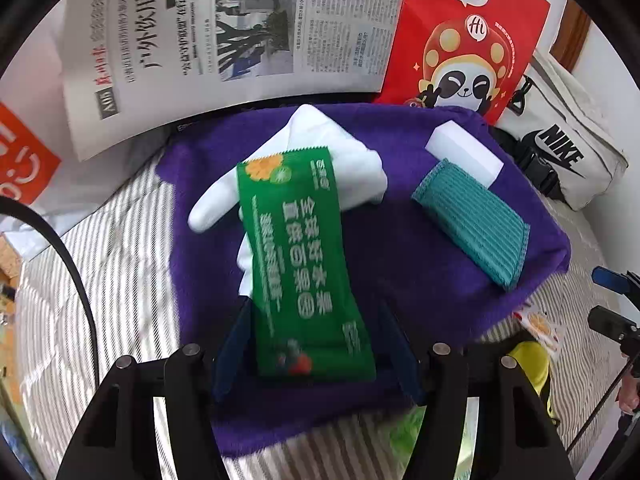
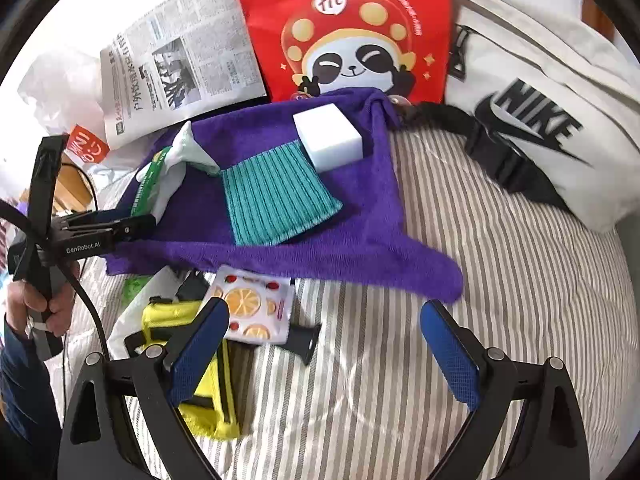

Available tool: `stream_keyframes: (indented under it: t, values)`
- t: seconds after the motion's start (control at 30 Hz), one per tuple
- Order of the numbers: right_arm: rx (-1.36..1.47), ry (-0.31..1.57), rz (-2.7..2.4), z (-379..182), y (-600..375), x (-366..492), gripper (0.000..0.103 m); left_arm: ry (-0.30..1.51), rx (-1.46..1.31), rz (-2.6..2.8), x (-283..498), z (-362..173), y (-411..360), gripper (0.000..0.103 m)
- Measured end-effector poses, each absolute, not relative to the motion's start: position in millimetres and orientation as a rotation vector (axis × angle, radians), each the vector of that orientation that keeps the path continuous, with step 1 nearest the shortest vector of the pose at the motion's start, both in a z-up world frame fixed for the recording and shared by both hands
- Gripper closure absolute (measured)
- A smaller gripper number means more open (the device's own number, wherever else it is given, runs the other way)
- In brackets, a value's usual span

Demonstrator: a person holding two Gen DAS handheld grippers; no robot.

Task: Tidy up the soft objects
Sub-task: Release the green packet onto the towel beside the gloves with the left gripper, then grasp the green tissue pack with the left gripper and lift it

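Purple terry is the staging ground: a purple towel (image 1: 400, 248) spread on the bed gathers the soft things into one pile. At the left, the left tongs (image 1: 316, 336) stand part open over its near edge, the blue pads on either side of the green wipes packet (image 1: 298, 256) but, as far as the blur allows, not pressing on it; the packet lies across a white sock (image 1: 336, 152), so I judge it is being let go onto the pile. To the right of that, a teal ribbed cloth (image 1: 472, 220) lies flat with its far end tucked against a white sponge block (image 1: 464, 152), both on the towel and well apart from the sock. Further right, the right tongs (image 2: 324, 344) hang wide open and empty over the bare mattress, near the towel's drooping corner, probably free to fetch the next piece. Just beside its left finger wait a fruit-print pouch (image 2: 250, 304) and a yellow cloth (image 2: 208, 380), not yet on the towel. Underneath all is a grey-and-white striped bed sheet (image 2: 500, 300). Along the back stand a newspaper (image 1: 224, 36), a red panda-print bag (image 1: 468, 36) and, at the far right, a white Nike bag (image 2: 540, 120).
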State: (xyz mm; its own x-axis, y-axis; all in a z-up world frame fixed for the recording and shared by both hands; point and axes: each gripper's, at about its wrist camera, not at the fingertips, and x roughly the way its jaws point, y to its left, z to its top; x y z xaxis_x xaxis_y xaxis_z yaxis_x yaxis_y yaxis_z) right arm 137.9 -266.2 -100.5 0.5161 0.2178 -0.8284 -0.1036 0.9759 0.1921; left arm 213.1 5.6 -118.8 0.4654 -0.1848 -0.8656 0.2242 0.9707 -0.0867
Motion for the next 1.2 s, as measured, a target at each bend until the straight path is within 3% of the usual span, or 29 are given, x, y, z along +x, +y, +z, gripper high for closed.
stream_keyframes:
  t: [0.3,0.6,0.97,1.2]
  values:
    - [0.178,0.99,0.175,-95,-276,99,0.007,0.984,0.032,-0.249,147,-84,4,0.038]
    - [0.197,0.989,0.175,-98,-277,65,0.007,1.088,0.01,-0.244,120,-131,-17,0.038]
    - [0.197,1.022,0.159,-113,-280,40,0.007,1.113,0.106,-0.197,131,-140,-61,0.034]
    - [0.214,1.03,0.149,-118,-287,39,0.007,1.116,0.133,-0.145,118,-139,-38,0.031]
